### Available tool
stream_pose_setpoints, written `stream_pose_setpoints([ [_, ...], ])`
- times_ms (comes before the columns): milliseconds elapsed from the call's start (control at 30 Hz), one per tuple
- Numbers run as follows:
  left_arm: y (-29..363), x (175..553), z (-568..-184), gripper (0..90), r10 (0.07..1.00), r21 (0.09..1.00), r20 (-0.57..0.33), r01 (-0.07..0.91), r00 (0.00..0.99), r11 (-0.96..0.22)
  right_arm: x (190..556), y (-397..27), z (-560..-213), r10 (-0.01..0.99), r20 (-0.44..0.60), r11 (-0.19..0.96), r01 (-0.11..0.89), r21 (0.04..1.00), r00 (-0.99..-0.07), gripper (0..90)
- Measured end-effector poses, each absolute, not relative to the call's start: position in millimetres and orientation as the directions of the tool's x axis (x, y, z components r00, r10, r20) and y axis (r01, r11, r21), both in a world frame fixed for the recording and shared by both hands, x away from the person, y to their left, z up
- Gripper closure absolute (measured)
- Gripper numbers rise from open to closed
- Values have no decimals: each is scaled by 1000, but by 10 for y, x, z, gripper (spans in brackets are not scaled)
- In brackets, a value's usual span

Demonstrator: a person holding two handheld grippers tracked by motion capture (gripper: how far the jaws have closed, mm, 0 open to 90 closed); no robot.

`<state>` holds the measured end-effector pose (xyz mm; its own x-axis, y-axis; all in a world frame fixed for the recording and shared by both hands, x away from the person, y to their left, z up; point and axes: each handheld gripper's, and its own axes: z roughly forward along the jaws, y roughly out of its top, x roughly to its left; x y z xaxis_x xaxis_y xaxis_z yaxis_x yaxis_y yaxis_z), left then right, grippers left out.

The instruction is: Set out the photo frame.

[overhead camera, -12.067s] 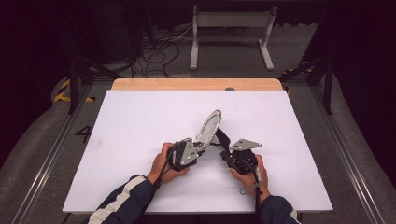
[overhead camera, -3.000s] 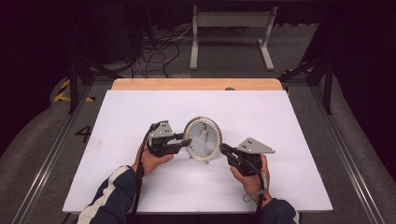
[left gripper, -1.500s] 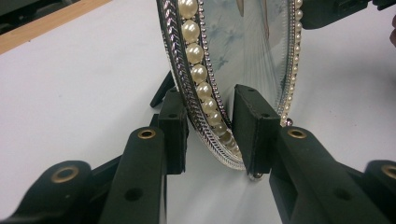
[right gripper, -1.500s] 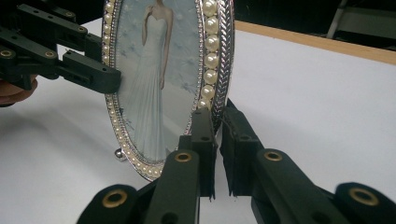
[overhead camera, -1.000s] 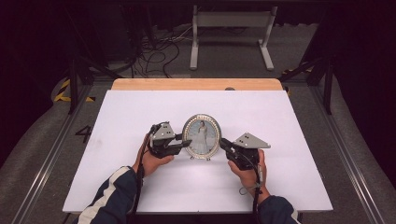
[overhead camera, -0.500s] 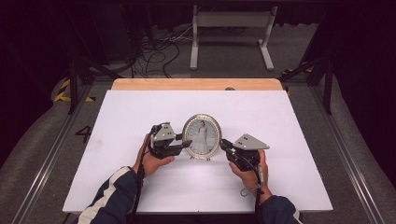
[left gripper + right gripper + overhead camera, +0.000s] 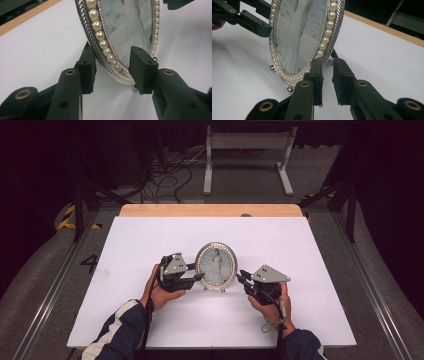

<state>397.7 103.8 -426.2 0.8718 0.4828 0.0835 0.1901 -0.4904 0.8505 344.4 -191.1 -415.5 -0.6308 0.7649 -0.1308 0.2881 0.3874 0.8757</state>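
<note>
Oval frame upright between your two grippers

The pearl-edged picture frame [image 7: 216,266] stands on its little feet mid-counter [image 7: 150,240]. Your left gripper [image 7: 112,71] straddles its left rim, fingers [image 7: 86,71] just opening, gaps showing on both sides, so nothing is pinched. Your right gripper [image 7: 327,81] sits at the right rim with fingers [image 7: 316,77] narrow, also just opening; the rim stands between them, apparently free.
</note>
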Motion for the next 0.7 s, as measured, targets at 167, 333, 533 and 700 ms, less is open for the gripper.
stream_pose_setpoints([
  [167,1047,3926,-4246,540,471,834,123,166,873,-526,3441,-1901,-4152,753,-158,418,278,865,-639,743],
  [333,1065,3888,-4233,515,466,826,142,155,873,-542,3435,-1892,-4145,738,-182,446,268,854,-650,703],
  [533,1077,3850,-4221,481,455,810,172,137,874,-570,3422,-1880,-4141,727,-194,462,260,848,-659,650],
  [700,1099,3818,-4216,448,451,795,202,122,870,-594,3410,-1876,-4141,701,-197,480,250,841,-685,583],
])
